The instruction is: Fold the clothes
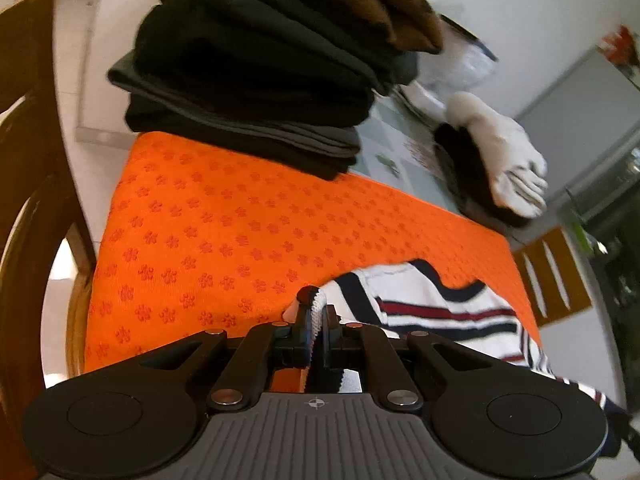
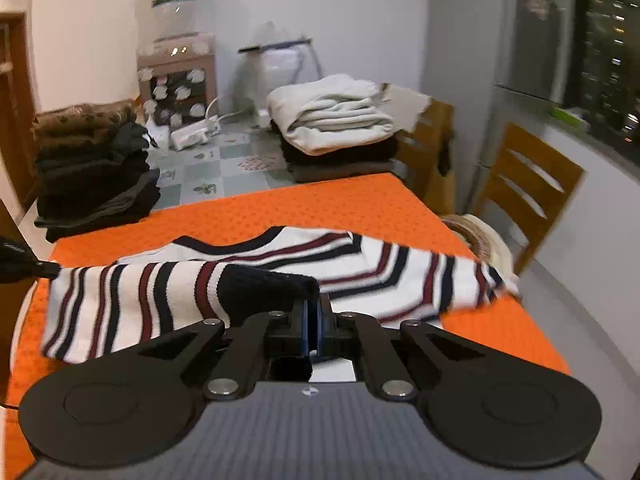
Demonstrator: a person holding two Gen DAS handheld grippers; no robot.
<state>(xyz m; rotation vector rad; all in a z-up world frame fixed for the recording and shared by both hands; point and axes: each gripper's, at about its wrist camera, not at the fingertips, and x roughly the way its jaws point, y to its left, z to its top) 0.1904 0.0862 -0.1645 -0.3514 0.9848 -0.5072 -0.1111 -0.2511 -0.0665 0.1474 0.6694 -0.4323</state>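
On the orange mat (image 2: 280, 208), a striped sweater (image 2: 132, 300), each hand-held gripper (image 2: 312, 304) pinching its knit.

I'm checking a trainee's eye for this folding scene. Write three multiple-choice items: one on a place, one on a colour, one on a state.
1. Where is the dark pile of clothes?
A. on a chair
B. at the far left of the table
C. on the floor

2. What colour is the mat?
A. orange
B. green
C. grey

3. What is the right gripper doing?
A. hanging open
B. shut on nothing
C. shut on the striped sweater

Answers:
1 B, the pile sits at the mat's far left edge.
2 A, orange shows all round the sweater.
3 C, the dark cuff is pinched between its fingers.
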